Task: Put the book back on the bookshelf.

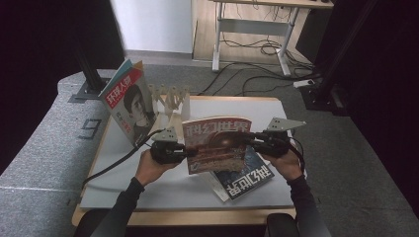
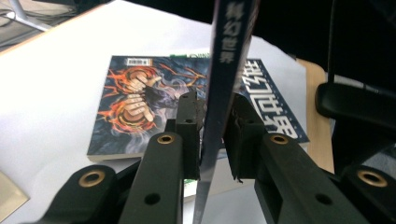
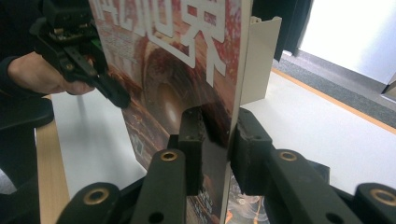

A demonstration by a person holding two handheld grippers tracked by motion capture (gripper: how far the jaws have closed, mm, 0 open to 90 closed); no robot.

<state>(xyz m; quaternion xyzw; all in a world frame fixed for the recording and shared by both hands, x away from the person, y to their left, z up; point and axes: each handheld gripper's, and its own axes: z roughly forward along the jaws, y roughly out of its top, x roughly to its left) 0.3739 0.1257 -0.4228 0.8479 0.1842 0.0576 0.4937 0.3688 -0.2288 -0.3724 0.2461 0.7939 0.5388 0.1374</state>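
The red magazine (image 1: 217,143) stands upright in mid-table, caught by its side edges between the left gripper (image 1: 185,150) and the right gripper (image 1: 249,138). In the left gripper view the jaws stand narrow, with both pads against the spine. In the right gripper view the jaws are just as narrow around the other edge, but one pad touches and a dark sliver sits beside the other, so I cannot tell whether that side truly grips. That is the main risk: a thin, floppy magazine pinched lightly at its margins could sag, twist or slide out and drop onto the blue magazine (image 1: 247,180) lying flat just below, at the near right. If the two hands drift apart or together, the cover could tear or buckle. I count three magazines: the red one, the blue one, and a third magazine (image 1: 131,103) leaning at the far left beside the one pale rack (image 1: 173,98). There are two grippers and one table (image 1: 148,182).
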